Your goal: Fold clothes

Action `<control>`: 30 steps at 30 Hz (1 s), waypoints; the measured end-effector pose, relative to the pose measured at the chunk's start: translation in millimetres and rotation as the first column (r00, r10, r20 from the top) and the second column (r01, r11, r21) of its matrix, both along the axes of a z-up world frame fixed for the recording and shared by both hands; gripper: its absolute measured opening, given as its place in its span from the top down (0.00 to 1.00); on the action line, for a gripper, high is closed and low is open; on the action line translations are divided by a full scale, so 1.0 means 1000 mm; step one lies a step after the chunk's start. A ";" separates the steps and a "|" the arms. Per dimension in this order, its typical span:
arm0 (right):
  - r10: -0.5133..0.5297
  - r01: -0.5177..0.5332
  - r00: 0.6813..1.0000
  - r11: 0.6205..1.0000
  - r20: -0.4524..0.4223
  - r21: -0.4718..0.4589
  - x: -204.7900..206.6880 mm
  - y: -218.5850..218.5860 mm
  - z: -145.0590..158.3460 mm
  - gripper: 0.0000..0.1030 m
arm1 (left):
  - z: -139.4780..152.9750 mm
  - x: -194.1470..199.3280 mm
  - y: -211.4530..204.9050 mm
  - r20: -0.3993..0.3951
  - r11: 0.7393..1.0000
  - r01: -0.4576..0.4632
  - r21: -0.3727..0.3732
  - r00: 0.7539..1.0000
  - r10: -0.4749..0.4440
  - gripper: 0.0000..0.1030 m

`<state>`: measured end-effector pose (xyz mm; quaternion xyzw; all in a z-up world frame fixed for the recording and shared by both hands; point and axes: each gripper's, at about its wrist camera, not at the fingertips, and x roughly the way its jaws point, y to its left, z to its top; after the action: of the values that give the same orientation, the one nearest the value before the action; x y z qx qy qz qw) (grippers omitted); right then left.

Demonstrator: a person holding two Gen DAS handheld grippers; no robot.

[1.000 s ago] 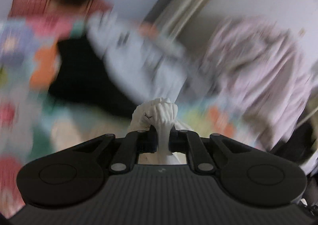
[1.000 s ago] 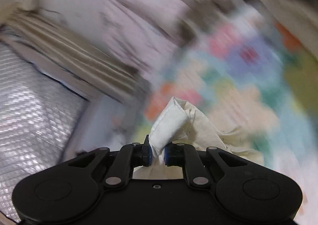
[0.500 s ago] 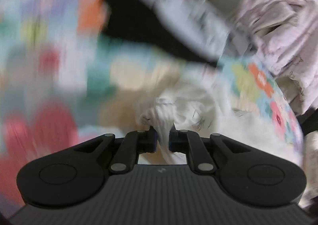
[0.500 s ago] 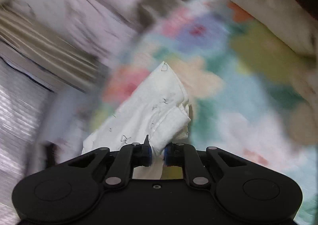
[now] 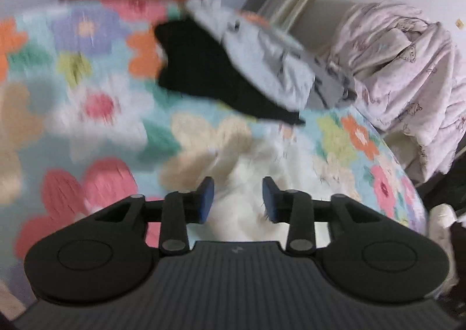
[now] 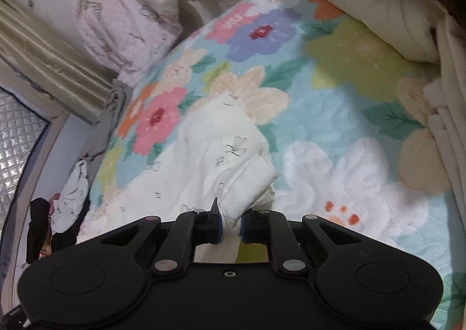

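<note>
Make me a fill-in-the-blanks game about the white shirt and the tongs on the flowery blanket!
1. The right tongs are ____ on a bunched edge of the white garment.
2. The left tongs are ____, with nothing between their blue pads.
3. The white garment lies on a blanket printed with ____.
4. Beyond the left tongs, a grey garment lies partly over a ____ one.

Missing words: shut; open; flowers; black

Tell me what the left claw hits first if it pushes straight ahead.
Most likely the white garment: it lies right ahead of the open left claw, spread on the flowered blanket. The picture is blurred, so the gap is hard to judge.
</note>
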<state>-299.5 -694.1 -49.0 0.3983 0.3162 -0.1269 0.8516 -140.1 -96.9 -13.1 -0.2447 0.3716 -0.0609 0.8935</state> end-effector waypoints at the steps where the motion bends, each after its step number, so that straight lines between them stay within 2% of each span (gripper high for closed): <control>1: 0.012 -0.012 1.000 1.000 0.016 -0.024 0.002 0.004 0.007 0.86 | 0.006 -0.003 -0.001 0.025 1.000 0.008 0.021 1.000 -0.008 0.62; 4: 0.055 -0.049 0.997 0.992 0.053 -0.116 0.010 0.025 0.035 0.86 | 0.012 0.004 -0.019 0.065 0.991 0.117 0.057 0.990 -0.121 0.58; 6: 0.101 -0.087 0.992 0.982 0.080 -0.165 0.018 0.045 0.053 0.86 | -0.001 0.012 -0.037 0.026 0.981 0.181 0.074 0.983 -0.184 0.58; 9: 0.203 -0.178 0.971 0.967 0.130 -0.180 0.035 0.079 0.076 0.86 | -0.024 0.023 -0.063 -0.045 0.960 0.263 0.093 0.965 -0.259 0.58; 11: 0.288 -0.256 0.946 0.946 0.149 -0.197 0.051 0.108 0.089 0.86 | -0.052 0.035 -0.072 -0.135 0.950 0.310 0.043 0.944 -0.302 0.58; 13: 0.371 -0.335 0.914 0.918 0.161 -0.212 0.069 0.140 0.097 0.86 | -0.071 0.041 -0.065 -0.198 0.963 0.267 -0.021 0.944 -0.266 0.59; 17: 0.509 -0.466 0.847 0.850 0.156 -0.245 0.104 0.211 0.100 0.86 | -0.060 0.036 -0.040 -0.164 0.973 0.205 -0.103 0.962 -0.220 0.58; 19: 0.577 -0.530 0.805 0.805 0.138 -0.267 0.119 0.250 0.095 0.86 | -0.054 0.032 -0.032 -0.144 0.975 0.190 -0.118 0.968 -0.206 0.57; 21: 0.633 -0.586 0.766 0.760 0.114 -0.282 0.130 0.287 0.087 0.86 | -0.056 0.031 -0.024 -0.140 0.970 0.178 -0.165 0.969 -0.202 0.57; 24: 0.675 -0.628 0.736 0.705 0.043 -0.328 0.137 0.329 0.075 0.86 | -0.057 0.030 -0.024 -0.142 0.964 0.183 -0.191 0.967 -0.212 0.57; 27: 0.693 -0.643 0.721 0.658 -0.019 -0.393 0.139 0.355 0.066 0.86 | -0.052 0.031 -0.024 -0.112 0.954 0.173 -0.243 0.972 -0.205 0.57; 30: 0.703 -0.653 0.711 0.665 0.010 -0.362 0.142 0.362 0.059 0.86 | -0.048 0.031 -0.019 -0.086 0.942 0.169 -0.289 0.976 -0.201 0.57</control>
<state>-157.7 -331.6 10.1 0.1103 0.3509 0.1786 0.9126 -109.5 -115.9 -61.0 -0.3357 0.4311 -0.1824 0.8174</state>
